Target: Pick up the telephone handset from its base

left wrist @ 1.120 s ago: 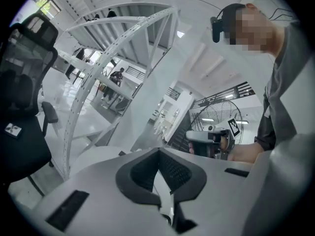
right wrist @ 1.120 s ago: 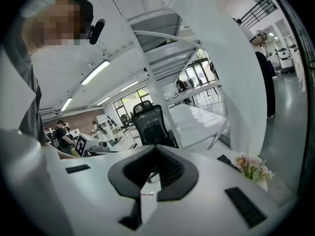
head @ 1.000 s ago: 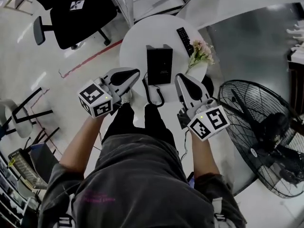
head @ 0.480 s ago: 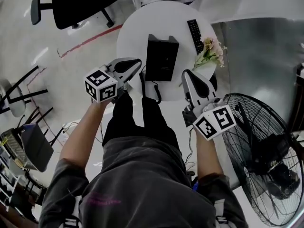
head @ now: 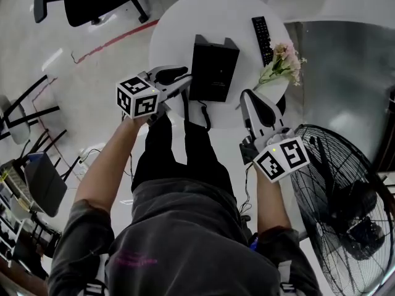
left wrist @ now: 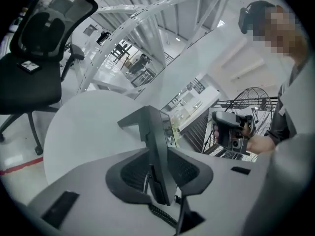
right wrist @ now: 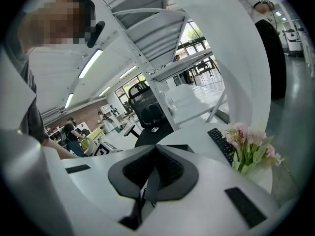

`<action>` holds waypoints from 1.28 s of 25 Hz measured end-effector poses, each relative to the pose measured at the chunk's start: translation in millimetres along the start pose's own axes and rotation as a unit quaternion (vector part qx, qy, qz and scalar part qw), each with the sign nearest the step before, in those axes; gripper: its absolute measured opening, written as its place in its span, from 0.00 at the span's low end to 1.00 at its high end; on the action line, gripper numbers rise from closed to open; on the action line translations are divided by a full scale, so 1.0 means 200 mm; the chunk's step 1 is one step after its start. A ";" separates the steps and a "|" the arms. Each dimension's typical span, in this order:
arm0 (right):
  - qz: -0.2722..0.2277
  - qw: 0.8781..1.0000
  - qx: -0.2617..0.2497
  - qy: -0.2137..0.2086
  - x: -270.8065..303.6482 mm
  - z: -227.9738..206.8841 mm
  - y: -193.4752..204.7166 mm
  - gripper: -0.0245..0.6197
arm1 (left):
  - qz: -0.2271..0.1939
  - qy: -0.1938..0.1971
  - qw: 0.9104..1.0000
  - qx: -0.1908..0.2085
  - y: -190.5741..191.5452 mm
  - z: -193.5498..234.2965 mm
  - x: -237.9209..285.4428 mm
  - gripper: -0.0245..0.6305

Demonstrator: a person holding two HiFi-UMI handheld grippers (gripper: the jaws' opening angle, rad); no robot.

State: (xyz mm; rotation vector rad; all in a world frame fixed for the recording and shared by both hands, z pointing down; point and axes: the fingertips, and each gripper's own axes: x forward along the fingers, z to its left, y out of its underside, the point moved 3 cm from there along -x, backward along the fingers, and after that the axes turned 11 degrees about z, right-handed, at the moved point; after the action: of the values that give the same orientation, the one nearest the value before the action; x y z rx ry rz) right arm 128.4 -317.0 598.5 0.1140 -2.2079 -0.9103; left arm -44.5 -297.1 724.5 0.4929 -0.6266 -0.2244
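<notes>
Both grippers came lower toward the table (head: pixel 179 29) over the last second. I logged left gripper (head: pixel 182 79) jaws opening around the telephone (head: pixel 213 69) edge, untouched; right gripper (head: pixel 250 96) clenched, empty. Handset (left wrist: pixel 156 186) sat on its base.

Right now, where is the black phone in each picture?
Head view: phone at top middle.
Left gripper view: phone in the middle, between the opening jaws.
Right gripper view: phone, probably the dark sliver above the jaws.
Shared landmark: the round white table.
</notes>
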 end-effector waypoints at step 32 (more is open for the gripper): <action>0.009 1.000 0.015 0.012 -0.02 0.00 0.09 0.07 | 0.001 0.099 0.994 -0.039 0.00 -0.02 0.10 0.15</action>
State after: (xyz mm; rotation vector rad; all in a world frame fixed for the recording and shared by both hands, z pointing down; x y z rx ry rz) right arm 134.1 -302.6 607.6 0.1185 -2.1980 -0.8618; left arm -26.5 -302.9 730.6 0.4325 -0.4233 -0.1945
